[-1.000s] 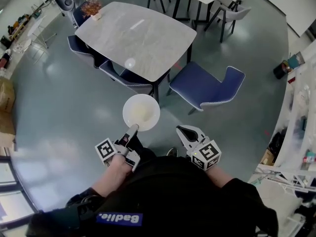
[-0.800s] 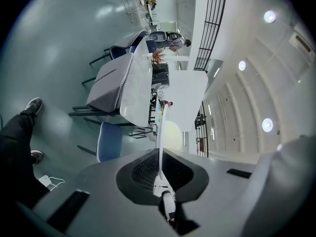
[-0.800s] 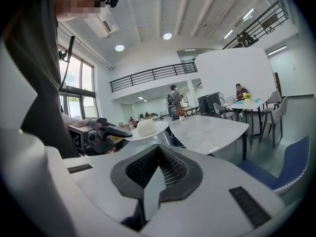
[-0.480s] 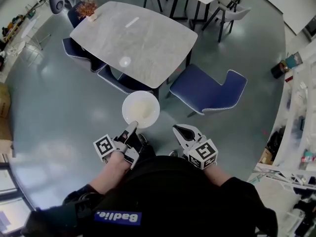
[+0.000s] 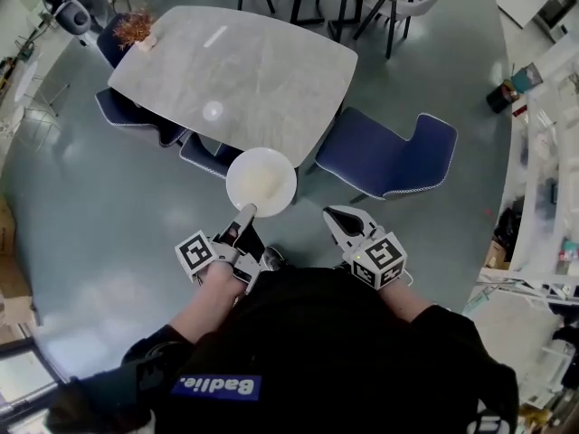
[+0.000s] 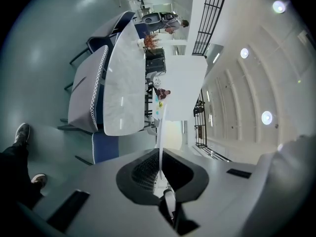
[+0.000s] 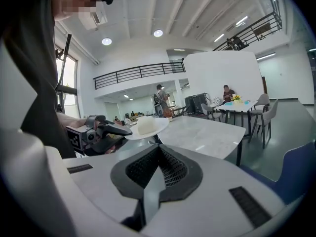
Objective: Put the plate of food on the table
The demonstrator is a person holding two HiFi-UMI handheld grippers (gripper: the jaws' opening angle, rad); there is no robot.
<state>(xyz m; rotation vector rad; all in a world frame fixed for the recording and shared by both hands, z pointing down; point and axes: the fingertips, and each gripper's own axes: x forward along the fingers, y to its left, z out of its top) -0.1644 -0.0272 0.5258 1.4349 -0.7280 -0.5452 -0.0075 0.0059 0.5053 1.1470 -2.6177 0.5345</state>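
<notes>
Plate point(image 5: 261, 181), round, white, rim in left gripper point(image 5: 245, 213)

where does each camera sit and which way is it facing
Head view: on the head, looking steeply down on the plate, table, left tongs and right tongs; the torso shows.
Left gripper view: on the left tongs, rolled sideways, looking along the plate's rim toward the table; a shoe shows.
Right gripper view: on the right tongs, looking across at the left tongs holding the plate; the torso shows.
Shared: all three show plate and table.
</notes>
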